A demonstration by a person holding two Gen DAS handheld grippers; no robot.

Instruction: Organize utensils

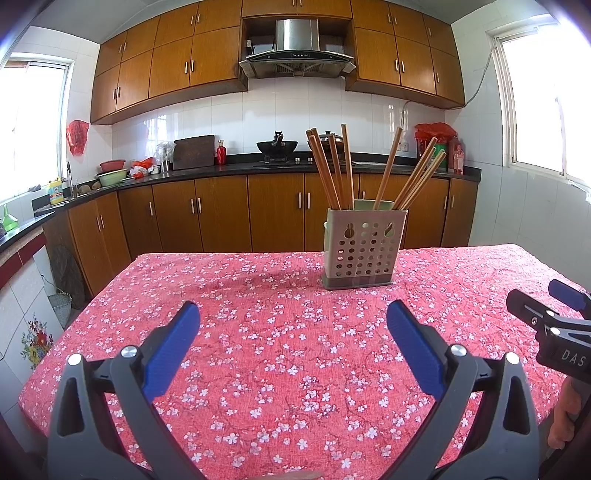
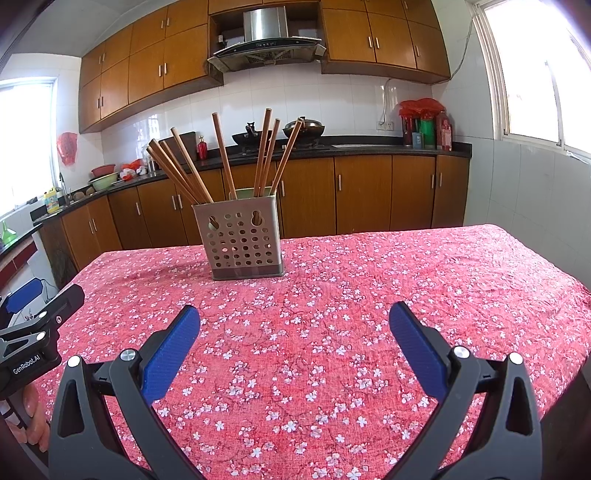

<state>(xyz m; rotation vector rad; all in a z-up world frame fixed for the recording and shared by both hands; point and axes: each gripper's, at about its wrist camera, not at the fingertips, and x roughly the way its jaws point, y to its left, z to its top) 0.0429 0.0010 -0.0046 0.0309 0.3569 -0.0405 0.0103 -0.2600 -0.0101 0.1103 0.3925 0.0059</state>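
1. Left tongs (image 1: pixel 293 325) and right tongs (image 2: pixel 294 326) both gape wide, empty, above the floral counter (image 2: pixel 369 295).
2. Ahead stands the perforated holder (image 1: pixel 364 249), right of the left tongs, left of the right, neither clearly nearer.
3. Chopsticks (image 2: pixel 221 155) stand upright in it, fanned out.

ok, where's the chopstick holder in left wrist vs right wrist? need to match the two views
Left wrist: the chopstick holder stands right of centre on the tablecloth, beyond the open left gripper.
Right wrist: the holder stands left of centre, beyond the open right gripper.
Shared landmark: the range hood above the back counter, in both views.
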